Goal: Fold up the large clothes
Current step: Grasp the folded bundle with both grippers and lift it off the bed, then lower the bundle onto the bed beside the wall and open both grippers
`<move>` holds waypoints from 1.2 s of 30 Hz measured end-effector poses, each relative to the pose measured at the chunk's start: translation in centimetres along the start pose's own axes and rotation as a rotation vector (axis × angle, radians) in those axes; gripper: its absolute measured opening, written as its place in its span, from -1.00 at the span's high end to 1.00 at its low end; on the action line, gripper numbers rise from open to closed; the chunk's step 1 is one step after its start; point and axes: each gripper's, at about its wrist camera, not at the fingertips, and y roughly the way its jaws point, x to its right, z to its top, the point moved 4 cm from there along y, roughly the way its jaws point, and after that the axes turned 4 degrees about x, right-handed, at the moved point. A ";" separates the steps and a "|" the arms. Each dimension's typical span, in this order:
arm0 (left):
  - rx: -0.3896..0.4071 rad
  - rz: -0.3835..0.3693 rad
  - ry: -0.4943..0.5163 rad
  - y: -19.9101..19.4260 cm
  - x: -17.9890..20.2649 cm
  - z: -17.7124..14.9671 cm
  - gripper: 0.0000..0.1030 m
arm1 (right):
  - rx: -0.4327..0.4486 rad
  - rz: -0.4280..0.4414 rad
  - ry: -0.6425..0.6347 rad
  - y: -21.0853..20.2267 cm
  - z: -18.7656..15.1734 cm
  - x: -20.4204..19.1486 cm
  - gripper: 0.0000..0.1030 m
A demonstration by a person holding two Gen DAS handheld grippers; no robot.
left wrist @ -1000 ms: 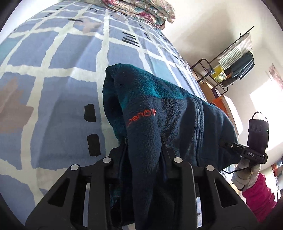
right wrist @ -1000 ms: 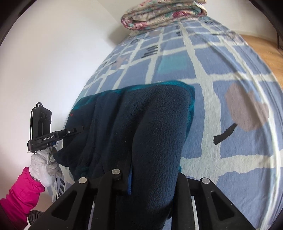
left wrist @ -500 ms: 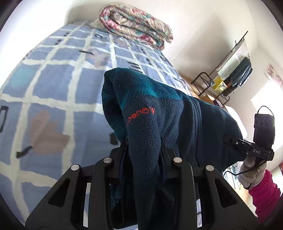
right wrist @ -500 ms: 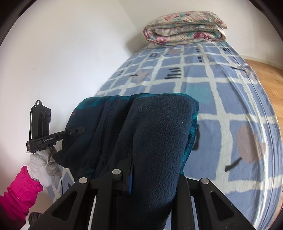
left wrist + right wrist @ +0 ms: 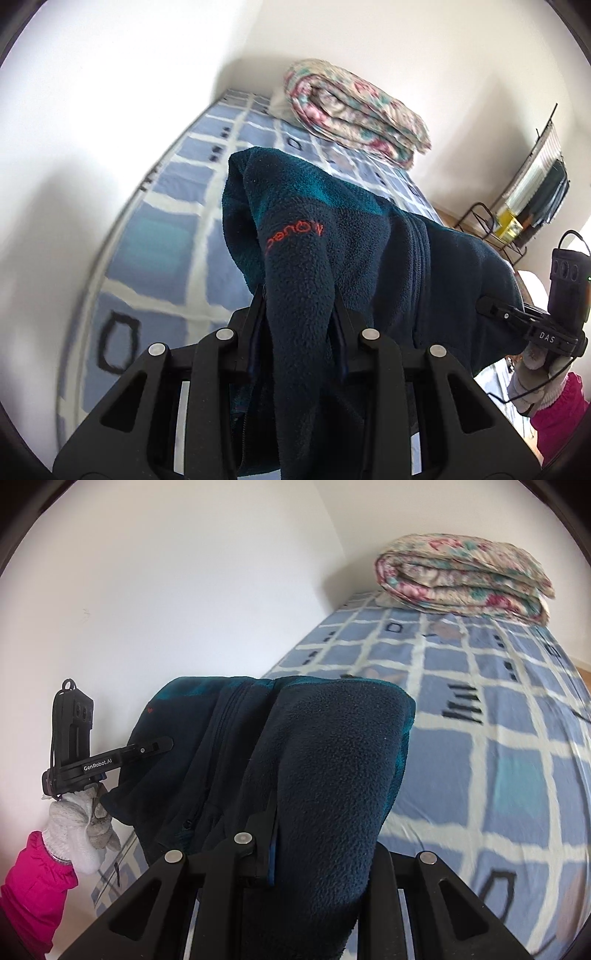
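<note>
Fleece jacket [image 5: 369, 266], navy with teal panels and orange lettering, hangs above the bed [image 5: 162, 236] near its foot edge, stretched between both grippers. Left gripper [image 5: 299, 314] pinches one bunched fold; right gripper [image 5: 317, 823] pinches another. A rolled floral quilt [image 5: 461, 579] lies at the bed's head edge.

Left wrist view: looks forward-down along its fingers, close on the dark navy fleece jacket [image 5: 354, 258]. Right wrist view: same, from the opposite side. Shared: jacket [image 5: 325, 746], blue-and-white checked bedspread [image 5: 162, 236] [image 5: 498, 746], rolled floral quilt [image 5: 354, 107] [image 5: 461, 576].
</note>
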 end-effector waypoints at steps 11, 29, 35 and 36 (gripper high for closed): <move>0.056 0.143 -0.018 6.9 -8.8 5.6 0.44 | 0.048 -0.002 -0.009 12.0 5.2 -2.0 0.66; -0.009 0.674 0.209 16.9 -14.0 3.8 0.13 | -0.134 -0.167 0.089 25.0 3.1 2.2 0.06; 0.022 0.622 0.151 14.4 -12.8 4.3 0.13 | -0.097 -0.191 0.054 22.5 3.9 1.7 -0.08; 0.030 0.596 0.126 13.8 -12.5 4.6 0.13 | -0.081 -0.190 0.045 21.7 4.1 1.3 -0.08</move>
